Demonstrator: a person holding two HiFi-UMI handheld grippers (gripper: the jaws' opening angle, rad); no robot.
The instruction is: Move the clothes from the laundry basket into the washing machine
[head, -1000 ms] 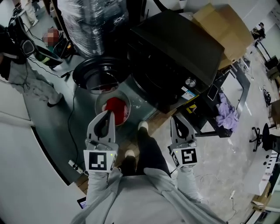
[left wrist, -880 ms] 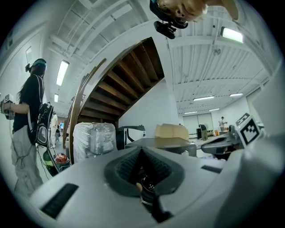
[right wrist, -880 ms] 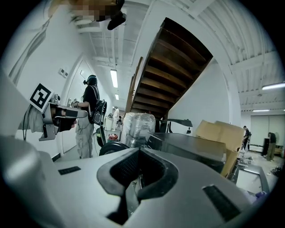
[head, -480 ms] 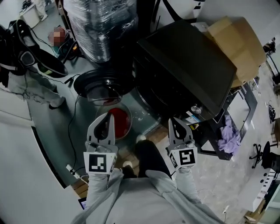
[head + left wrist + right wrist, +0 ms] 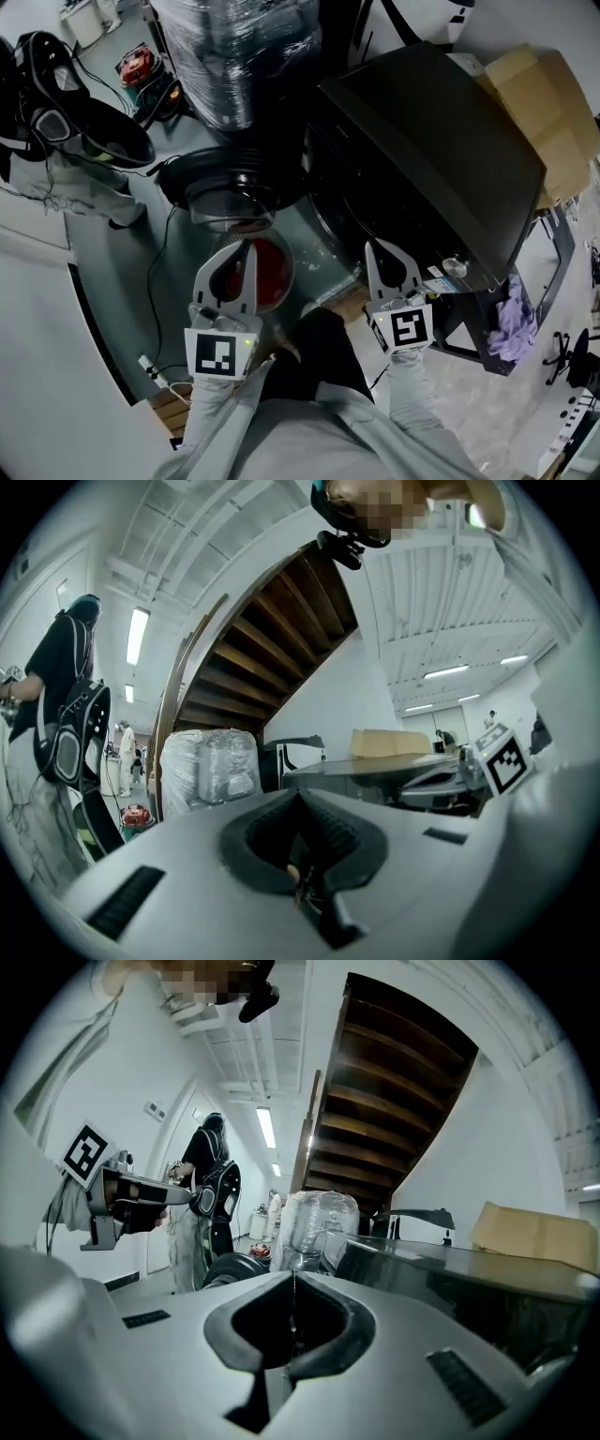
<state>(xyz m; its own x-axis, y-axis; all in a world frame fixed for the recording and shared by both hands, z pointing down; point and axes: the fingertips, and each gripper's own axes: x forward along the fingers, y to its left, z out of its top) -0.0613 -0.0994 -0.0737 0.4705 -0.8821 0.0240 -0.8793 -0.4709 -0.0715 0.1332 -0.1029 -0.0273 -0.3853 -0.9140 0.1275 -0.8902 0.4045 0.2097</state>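
In the head view a round clear laundry basket (image 5: pixel 281 246) with red clothes (image 5: pixel 270 272) in it stands on the floor in front of the black washing machine (image 5: pixel 422 159). The machine's round door (image 5: pixel 225 178) hangs open just beyond the basket. My left gripper (image 5: pixel 247 246) is shut and empty, its tips over the basket's left rim. My right gripper (image 5: pixel 375 247) is also shut and empty, level with the machine's lower front. The left gripper (image 5: pixel 298 797) and the right gripper (image 5: pixel 293 1283) show closed jaws with nothing between them in their own views.
A plastic-wrapped pallet load (image 5: pixel 239 56) stands behind the door. A person with a black backpack (image 5: pixel 56 112) is at the left. A cardboard box (image 5: pixel 553 103) lies on the machine's far side, purple cloth (image 5: pixel 514 323) on a frame at the right. A cable (image 5: pixel 155 281) runs along the floor.
Both grippers have moved forward and a little down toward the machine. The basket with the red clothes now lies right at the left gripper's tips.
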